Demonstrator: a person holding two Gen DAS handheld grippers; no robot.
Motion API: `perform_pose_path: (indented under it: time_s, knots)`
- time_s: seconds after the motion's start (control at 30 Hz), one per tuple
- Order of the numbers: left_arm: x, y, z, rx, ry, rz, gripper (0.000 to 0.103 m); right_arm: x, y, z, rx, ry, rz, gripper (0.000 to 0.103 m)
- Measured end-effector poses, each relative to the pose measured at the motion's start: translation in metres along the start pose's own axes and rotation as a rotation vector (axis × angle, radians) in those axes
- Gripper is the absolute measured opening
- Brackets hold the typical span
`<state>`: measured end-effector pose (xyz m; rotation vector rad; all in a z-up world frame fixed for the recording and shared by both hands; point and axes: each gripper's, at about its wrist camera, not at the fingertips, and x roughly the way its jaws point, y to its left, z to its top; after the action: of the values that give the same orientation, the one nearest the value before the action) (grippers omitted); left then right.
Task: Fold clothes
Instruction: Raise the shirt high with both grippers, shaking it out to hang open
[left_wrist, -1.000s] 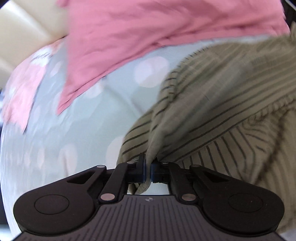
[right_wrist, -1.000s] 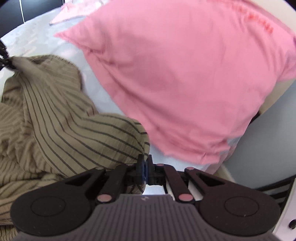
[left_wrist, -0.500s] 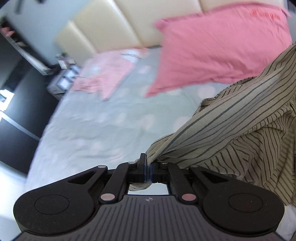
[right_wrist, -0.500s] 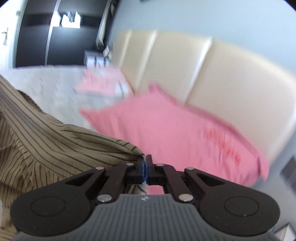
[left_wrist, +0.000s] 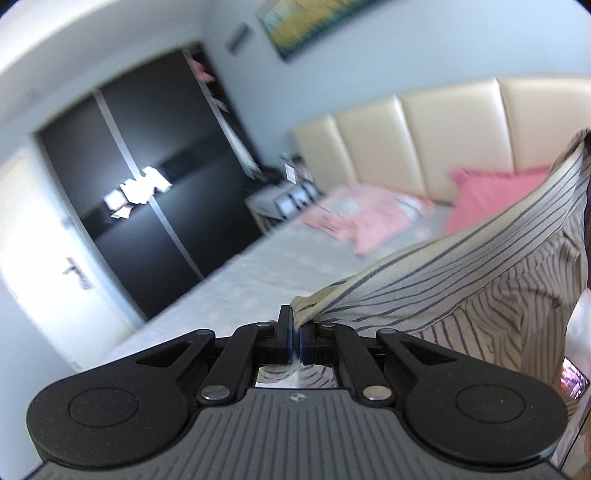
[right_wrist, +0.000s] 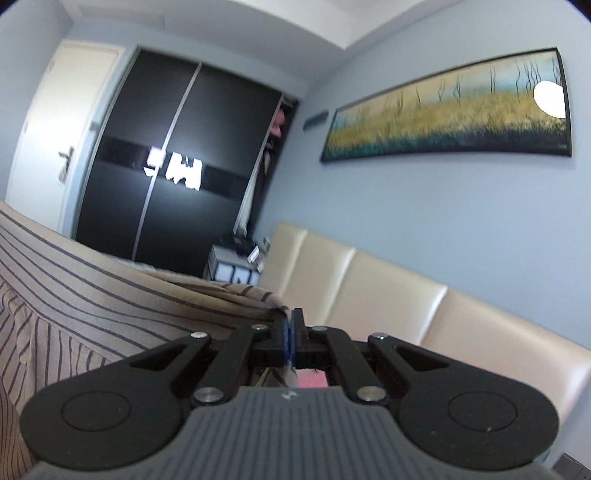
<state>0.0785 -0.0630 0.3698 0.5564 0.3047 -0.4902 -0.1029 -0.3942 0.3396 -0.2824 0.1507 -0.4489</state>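
At the lower middle of each view the jaws are pressed together on cloth: the left gripper pinches one edge of the striped shirt, the right gripper another. The shirt hangs stretched between them — above the bed, before the headboard.

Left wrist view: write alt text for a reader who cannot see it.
The left gripper is shut on an edge of a beige striped shirt, held up above a pale bed. Behind lie pink pillows, a cream headboard and a dark wardrobe.
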Motion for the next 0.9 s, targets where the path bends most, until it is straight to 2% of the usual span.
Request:
perform_pose_path:
  time_s: [0.2,0.37,0.6,0.73,0.83,0.9]
  knots:
    - [-0.106,0.027,-0.01,-0.066,-0.115,0.143,0.001,-0.056,0.024,0.049,-0.005,-0.183,0.039,0.001]
    - [-0.18,0.041,-0.022,-0.161,-0.258,0.268,0.001,-0.104,0.043,0.08,-0.002,-0.308,0.108,0.001]
    - [-0.243,0.049,-0.042,-0.288,-0.418,0.446,0.001,-0.163,0.066,0.096,0.007,-0.415,0.222,0.001]
    - [-0.245,0.048,-0.04,-0.284,-0.39,0.452,0.001,-0.176,0.073,0.103,-0.002,-0.411,0.268,0.001]
    - [-0.246,0.041,-0.047,-0.241,-0.36,0.449,0.001,-0.184,0.074,0.1,0.0,-0.41,0.251,0.001]
    - [-0.256,0.033,-0.058,-0.237,-0.377,0.454,0.001,-0.191,0.066,0.095,0.02,-0.435,0.222,0.001]
